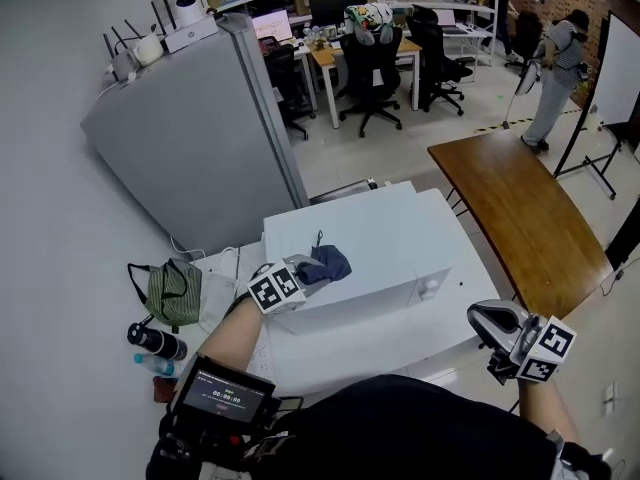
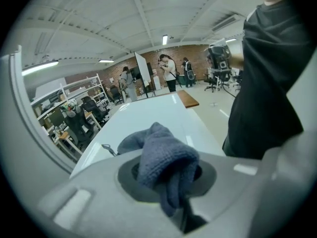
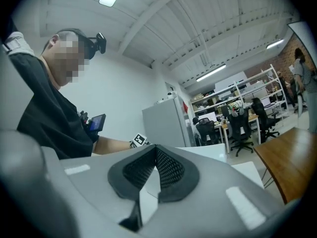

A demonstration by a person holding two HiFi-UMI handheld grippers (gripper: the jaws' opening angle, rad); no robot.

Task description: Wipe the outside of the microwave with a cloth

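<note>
Left tool [image 1: 303,276], on a forearm reaching up from lower left, is clamped on the bunched blue cloth [image 1: 328,263] atop the white microwave [image 1: 390,238] at frame centre. The cloth trails toward upper right, its gripped end hidden. Right tool [image 1: 497,326], lower right, has its jaws together and empty.
</note>
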